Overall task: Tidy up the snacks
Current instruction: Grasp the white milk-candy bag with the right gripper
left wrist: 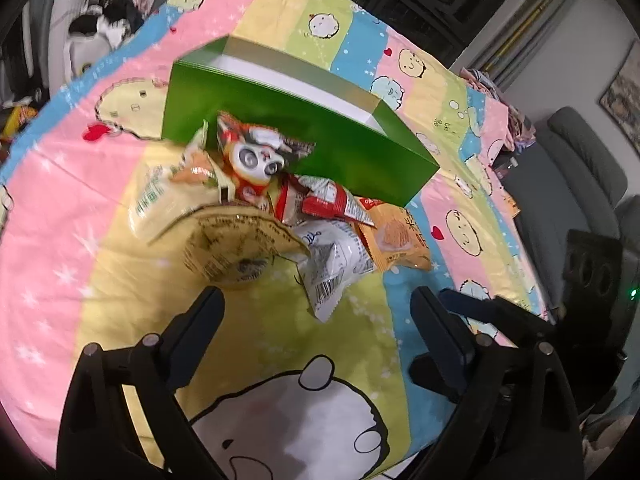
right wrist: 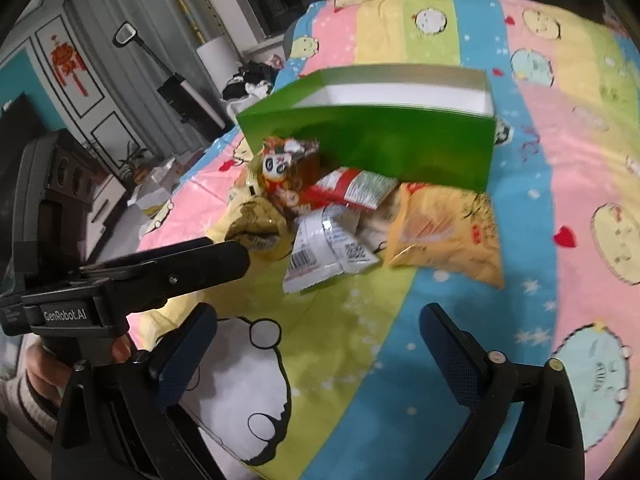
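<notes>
Beside the boxy green carton [left wrist: 288,120] lie crinkled snack packets [left wrist: 332,264] (glossy foil).

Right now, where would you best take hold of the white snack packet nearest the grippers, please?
Probably the white packet's free crimped end, approached from the near side: that corner lies flat on the bedsheet pointing at the open left gripper, while its far end is tucked under other packets.

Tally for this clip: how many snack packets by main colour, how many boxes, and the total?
Counts of what shows; the pile overlaps, so some may be hidden.
Orange-red panda packet: 1
Red packet: 1
White packet: 1
Yellow-orange packets: 3
Green box: 1
Total: 7
</notes>
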`<control>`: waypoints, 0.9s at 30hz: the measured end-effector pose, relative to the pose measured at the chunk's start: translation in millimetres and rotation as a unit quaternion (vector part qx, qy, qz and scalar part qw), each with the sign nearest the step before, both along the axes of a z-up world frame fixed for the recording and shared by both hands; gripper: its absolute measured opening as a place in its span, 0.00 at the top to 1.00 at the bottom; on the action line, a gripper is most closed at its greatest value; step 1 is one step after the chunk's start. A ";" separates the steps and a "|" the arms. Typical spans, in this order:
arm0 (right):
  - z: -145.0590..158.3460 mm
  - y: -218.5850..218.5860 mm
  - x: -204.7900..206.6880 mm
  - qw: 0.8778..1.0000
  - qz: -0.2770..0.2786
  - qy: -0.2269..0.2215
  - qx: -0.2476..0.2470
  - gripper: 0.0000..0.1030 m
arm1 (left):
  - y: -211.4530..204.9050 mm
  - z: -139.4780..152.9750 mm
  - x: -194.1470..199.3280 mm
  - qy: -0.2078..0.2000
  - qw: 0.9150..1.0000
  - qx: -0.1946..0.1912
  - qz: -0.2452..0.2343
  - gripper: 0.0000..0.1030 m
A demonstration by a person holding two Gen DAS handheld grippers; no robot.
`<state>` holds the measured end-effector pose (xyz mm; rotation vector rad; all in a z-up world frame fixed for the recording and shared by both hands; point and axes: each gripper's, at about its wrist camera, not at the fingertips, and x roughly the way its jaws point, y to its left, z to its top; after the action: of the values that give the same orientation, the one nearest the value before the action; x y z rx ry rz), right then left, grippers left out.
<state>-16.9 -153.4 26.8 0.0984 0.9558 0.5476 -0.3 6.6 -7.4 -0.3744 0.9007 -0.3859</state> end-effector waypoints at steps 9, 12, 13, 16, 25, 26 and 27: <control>-14.8 5.8 18.2 1.000 0.023 -0.012 0.007 0.10 | -24.6 -8.9 17.1 0.018 0.999 -0.017 -0.025 0.23; -21.0 8.4 30.4 0.999 0.036 0.000 0.014 0.14 | -26.2 -16.0 23.4 0.028 0.999 -0.010 -0.029 0.32; -23.0 10.3 33.2 0.999 0.043 0.001 0.012 0.15 | -28.0 -18.1 26.4 0.032 0.999 -0.008 -0.029 0.32; -28.7 13.8 41.4 0.999 0.046 0.001 0.004 0.15 | -25.1 -23.8 33.3 0.040 0.999 -0.004 -0.023 0.34; -31.5 25.9 48.2 0.997 0.073 -0.017 -0.004 0.31 | -23.7 -28.8 46.3 0.055 0.998 -0.022 -0.032 0.58; -31.3 25.2 48.6 0.997 0.075 -0.018 -0.005 0.34 | -22.0 -28.9 46.7 0.055 0.998 -0.025 -0.031 0.58; -30.7 23.9 48.5 0.997 0.078 -0.017 0.003 0.39 | -23.0 -28.7 48.0 0.055 0.998 -0.027 -0.031 0.58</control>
<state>31.6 -129.5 -3.9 0.0192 0.9345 0.6945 47.6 -16.5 -36.1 -0.4212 1.0126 -0.4506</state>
